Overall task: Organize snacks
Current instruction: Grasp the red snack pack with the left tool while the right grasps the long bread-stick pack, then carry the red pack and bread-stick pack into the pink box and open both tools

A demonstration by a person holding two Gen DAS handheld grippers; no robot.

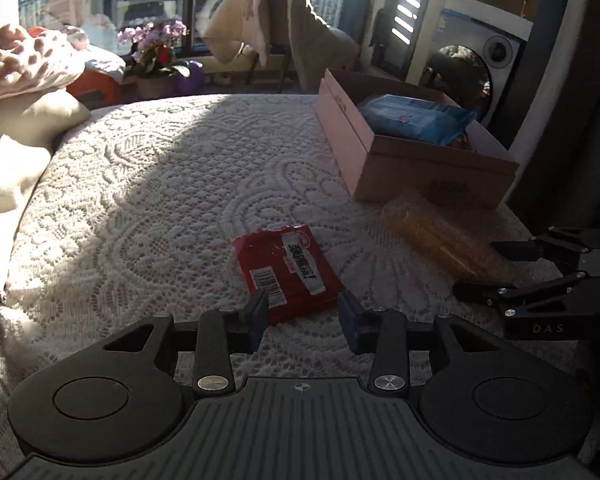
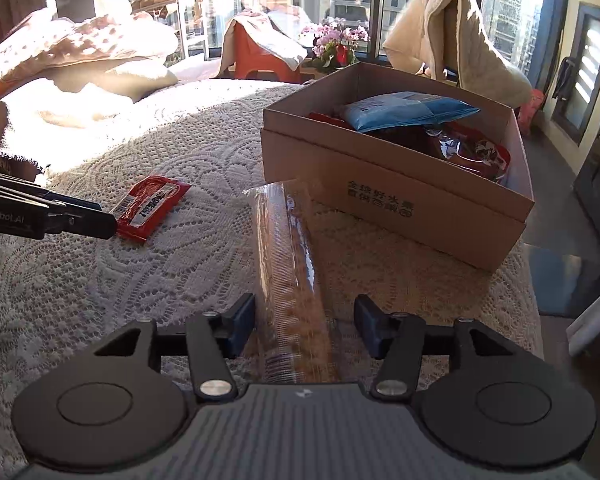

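1. The lace tablecloth (image 1: pixel 148 184) covers the whole work surface. Its open weave could snag a fingertip that dips too low and drag the cloth, shifting everything on it.
2. The cardboard box (image 2: pixel 384 204) sits at the far right of the table and already holds a blue packet (image 2: pixel 404 112) on top of red wrappers. It stands close to the table edge, so a hard push while dropping a snack in could slide it off.
3. The clear biscuit sleeve (image 2: pixel 288 276) lies in front of the box, and its near end runs between the fingers of the right gripper (image 2: pixel 304 326). The jaws stand fairly wide, with gaps on both sides, so nothing is gripped. Closing too hard could crush the biscuits; the slick film could also slip out.
4. The red snack packet (image 1: pixel 288 268) lies flat mid-table, with its near edge between the fingers of the left gripper (image 1: pixel 303 320), which stands half open and holds nothing. Being so flat, it could get pushed along rather than pinched.
5. The two grippers work close together, so they could collide on the way to the box.
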